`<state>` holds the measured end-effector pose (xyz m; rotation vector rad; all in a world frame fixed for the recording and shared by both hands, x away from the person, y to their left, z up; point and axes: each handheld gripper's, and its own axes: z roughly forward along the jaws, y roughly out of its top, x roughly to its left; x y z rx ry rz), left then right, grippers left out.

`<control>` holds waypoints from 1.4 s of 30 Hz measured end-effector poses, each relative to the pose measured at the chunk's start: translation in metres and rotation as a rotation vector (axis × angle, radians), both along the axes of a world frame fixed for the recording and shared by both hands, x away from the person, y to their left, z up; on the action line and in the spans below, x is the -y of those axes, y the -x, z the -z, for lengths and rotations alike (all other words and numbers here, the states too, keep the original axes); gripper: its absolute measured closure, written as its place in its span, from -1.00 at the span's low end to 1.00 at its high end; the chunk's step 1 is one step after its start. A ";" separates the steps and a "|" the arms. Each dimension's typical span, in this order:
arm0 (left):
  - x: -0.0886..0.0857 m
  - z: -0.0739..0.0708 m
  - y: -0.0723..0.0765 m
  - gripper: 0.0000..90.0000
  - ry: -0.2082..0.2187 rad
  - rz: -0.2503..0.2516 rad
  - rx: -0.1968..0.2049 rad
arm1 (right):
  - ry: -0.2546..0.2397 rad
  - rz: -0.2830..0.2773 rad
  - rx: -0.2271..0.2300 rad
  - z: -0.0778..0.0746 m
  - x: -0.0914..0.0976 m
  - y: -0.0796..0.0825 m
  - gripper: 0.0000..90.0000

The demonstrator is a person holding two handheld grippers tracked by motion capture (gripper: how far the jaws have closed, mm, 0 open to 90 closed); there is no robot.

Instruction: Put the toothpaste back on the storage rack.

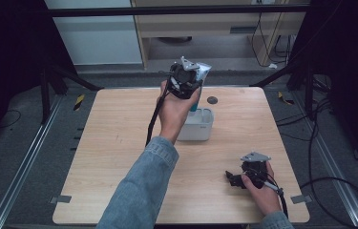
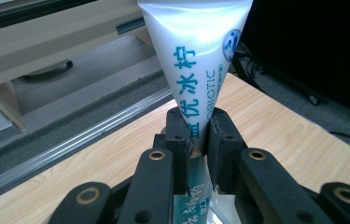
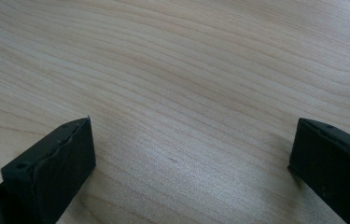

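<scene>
My left gripper (image 2: 196, 135) is shut on a white toothpaste tube (image 2: 196, 60) with blue print, clamping it across the middle. In the high view the left gripper (image 1: 186, 78) is raised above the far middle of the table, and the toothpaste tube (image 1: 202, 72) has its flat end sticking up and its teal cap end hanging toward a white box (image 1: 207, 129) below. My right gripper (image 1: 230, 177) rests low on the table at the near right. Its jaws stand wide apart over bare wood, with nothing between the fingers (image 3: 51, 172).
The white box stands on the light wooden table (image 1: 119, 157) just past its middle. A small dark round disc (image 1: 212, 100) lies on the far side. Black cables (image 1: 339, 181) trail on the floor to the right of the table.
</scene>
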<state>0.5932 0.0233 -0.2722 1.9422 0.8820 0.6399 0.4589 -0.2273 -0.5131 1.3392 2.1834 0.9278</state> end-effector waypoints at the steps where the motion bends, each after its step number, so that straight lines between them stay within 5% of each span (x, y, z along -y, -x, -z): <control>1: 0.000 0.002 -0.002 0.77 0.001 -0.005 -0.002 | -0.001 0.000 0.001 0.000 0.000 0.000 -0.99; 20: 0.001 0.034 -0.011 0.77 0.008 0.008 -0.022 | 0.000 0.000 0.000 0.000 0.000 0.000 -0.99; 25: 0.003 0.042 -0.011 0.77 -0.035 0.012 -0.010 | 0.000 -0.001 0.001 0.000 0.000 0.000 -0.99; 42: -0.003 0.071 -0.016 0.77 0.003 0.007 -0.062 | 0.001 -0.002 0.001 0.000 0.000 0.000 -0.99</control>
